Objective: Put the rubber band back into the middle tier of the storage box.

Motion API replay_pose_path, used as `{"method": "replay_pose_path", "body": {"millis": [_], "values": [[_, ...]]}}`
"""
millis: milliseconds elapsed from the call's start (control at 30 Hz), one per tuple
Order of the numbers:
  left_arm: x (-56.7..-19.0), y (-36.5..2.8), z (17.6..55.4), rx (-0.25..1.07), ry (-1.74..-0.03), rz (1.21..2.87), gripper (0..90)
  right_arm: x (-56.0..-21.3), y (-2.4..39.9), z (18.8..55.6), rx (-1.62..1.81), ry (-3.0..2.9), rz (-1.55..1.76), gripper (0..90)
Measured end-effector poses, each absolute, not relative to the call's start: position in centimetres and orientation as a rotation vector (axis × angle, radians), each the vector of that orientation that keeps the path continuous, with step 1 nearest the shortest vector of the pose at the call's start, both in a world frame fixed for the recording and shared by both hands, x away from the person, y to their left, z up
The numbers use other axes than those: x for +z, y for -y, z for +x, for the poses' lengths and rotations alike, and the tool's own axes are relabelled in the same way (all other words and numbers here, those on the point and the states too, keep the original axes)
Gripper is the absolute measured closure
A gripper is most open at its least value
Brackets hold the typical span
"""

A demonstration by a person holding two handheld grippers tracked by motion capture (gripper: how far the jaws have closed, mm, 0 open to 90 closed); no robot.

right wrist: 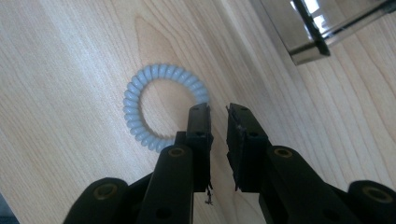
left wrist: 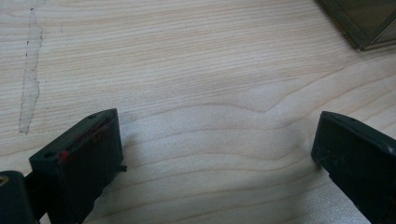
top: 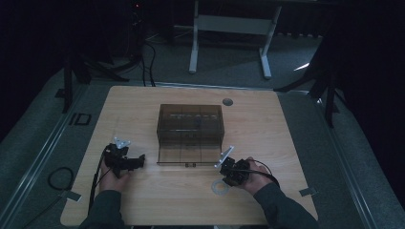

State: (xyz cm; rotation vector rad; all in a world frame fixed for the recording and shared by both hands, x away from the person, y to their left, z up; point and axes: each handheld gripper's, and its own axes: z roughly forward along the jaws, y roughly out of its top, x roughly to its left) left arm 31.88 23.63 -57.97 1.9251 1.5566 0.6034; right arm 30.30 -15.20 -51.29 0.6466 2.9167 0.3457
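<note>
A pale blue coiled hair tie (right wrist: 132,95) lies flat on the wooden table (top: 267,124), near the front edge in the high view (top: 215,188). My right gripper (right wrist: 218,109) hovers just over it, jaws drawn almost together with only a thin slit and nothing between them; its left jaw covers the ring's near edge. From above, the right gripper (top: 227,180) sits in front of a smoky see-through box (top: 190,125). My left gripper (left wrist: 217,130) stands wide open over bare wood, seen at the table's left (top: 140,161).
The box's front panel (top: 187,155) lies folded down on the table towards me; its corner shows in the right gripper view (right wrist: 306,44) and the left gripper view (left wrist: 369,23). A grey round cap (top: 228,101) sits in the tabletop behind the box. Cables trail off the left edge.
</note>
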Motion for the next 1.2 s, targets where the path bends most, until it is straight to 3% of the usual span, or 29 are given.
{"method": "replay_pose_path", "body": {"millis": [1200], "values": [[-58.0,-23.6,31.9,0.604,-1.557,1.925,1.7,-52.7,12.9,31.4,0.136,-3.029,0.563,79.3]]}}
